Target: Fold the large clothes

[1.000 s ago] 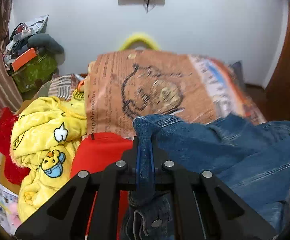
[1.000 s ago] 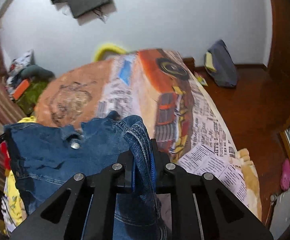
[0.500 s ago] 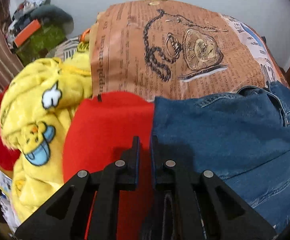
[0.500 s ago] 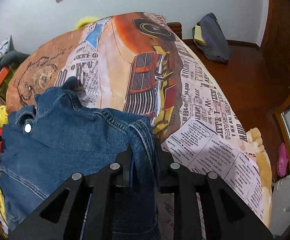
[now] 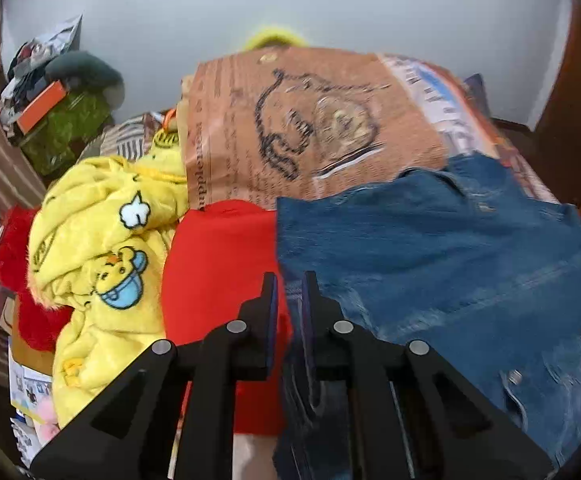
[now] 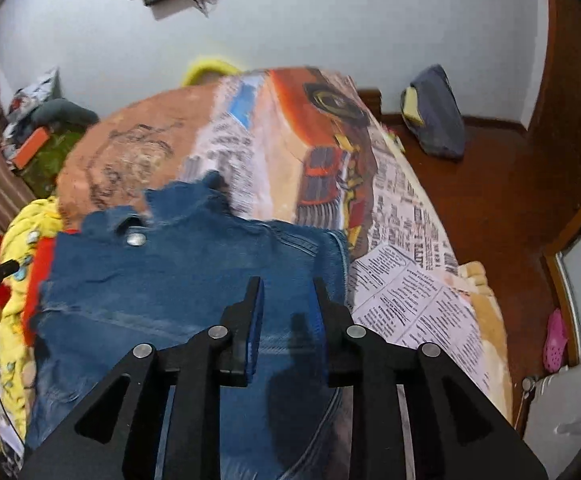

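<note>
Two grippers stand over one bed (image 6: 410, 296), which fills most of both views and serves as the folding surface; its newspaper-print bedspread (image 5: 310, 128) is bare beyond the work. Behind it: a white wall, wooden floor (image 6: 490, 208) on the right with a dark bag (image 6: 434, 120) against the skirting, and clutter heaped at the left.

The denim jacket (image 5: 430, 260) lies spread flat on the near part of the bed, collar away, apparently laid out to start a fold. Just left of it, touching, sit a red garment (image 5: 218, 264) and a yellow printed fleece (image 5: 102, 248), probably waiting their turn.

The right gripper (image 6: 286, 312) has just been opening; its jaws stand apart above the denim, gripping nothing. The left gripper (image 5: 288, 304) is almost closed, a narrow gap showing over the jacket's left edge, no cloth visibly pinched.
</note>
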`<control>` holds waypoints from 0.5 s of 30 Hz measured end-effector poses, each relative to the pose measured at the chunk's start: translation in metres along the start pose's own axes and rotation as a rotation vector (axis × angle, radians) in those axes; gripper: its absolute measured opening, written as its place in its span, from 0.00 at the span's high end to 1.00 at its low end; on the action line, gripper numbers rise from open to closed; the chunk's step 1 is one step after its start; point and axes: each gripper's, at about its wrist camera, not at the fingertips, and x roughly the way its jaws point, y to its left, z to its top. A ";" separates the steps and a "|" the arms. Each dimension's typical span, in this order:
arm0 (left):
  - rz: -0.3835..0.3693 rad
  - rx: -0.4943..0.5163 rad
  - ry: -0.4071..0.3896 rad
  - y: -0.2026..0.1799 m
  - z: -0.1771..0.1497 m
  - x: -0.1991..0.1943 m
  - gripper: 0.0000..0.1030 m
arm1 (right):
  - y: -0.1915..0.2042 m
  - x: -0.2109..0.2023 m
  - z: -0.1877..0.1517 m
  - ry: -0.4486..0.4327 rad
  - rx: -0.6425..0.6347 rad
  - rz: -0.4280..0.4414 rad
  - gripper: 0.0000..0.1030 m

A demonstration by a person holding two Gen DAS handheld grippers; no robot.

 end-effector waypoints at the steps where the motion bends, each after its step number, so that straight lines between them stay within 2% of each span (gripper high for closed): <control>1: -0.013 0.006 -0.011 -0.002 -0.002 -0.012 0.88 | 0.005 -0.008 -0.001 -0.010 -0.012 -0.001 0.69; 2: -0.024 0.012 -0.022 -0.002 -0.004 -0.023 0.87 | 0.012 -0.023 -0.003 -0.031 -0.030 -0.006 0.56; 4: -0.040 0.024 -0.049 -0.004 -0.010 -0.046 0.78 | 0.024 -0.043 -0.007 -0.070 -0.062 -0.021 0.40; 6: -0.057 0.032 -0.080 -0.005 -0.017 -0.070 0.57 | 0.036 -0.062 -0.014 -0.096 -0.100 -0.036 0.30; 7: -0.064 0.034 -0.090 -0.005 -0.020 -0.077 0.50 | 0.042 -0.070 -0.017 -0.101 -0.118 -0.042 0.25; 8: -0.070 0.037 -0.101 -0.004 -0.026 -0.090 0.34 | 0.047 -0.077 -0.021 -0.104 -0.135 -0.047 0.21; 9: -0.069 0.035 -0.105 -0.003 -0.030 -0.098 0.22 | 0.052 -0.084 -0.025 -0.109 -0.150 -0.051 0.20; 13: -0.098 0.036 -0.119 0.000 -0.050 -0.126 0.18 | 0.065 -0.100 -0.045 -0.115 -0.172 -0.067 0.19; 15: -0.115 0.034 -0.116 0.004 -0.065 -0.136 0.11 | 0.071 -0.102 -0.058 -0.092 -0.186 -0.048 0.19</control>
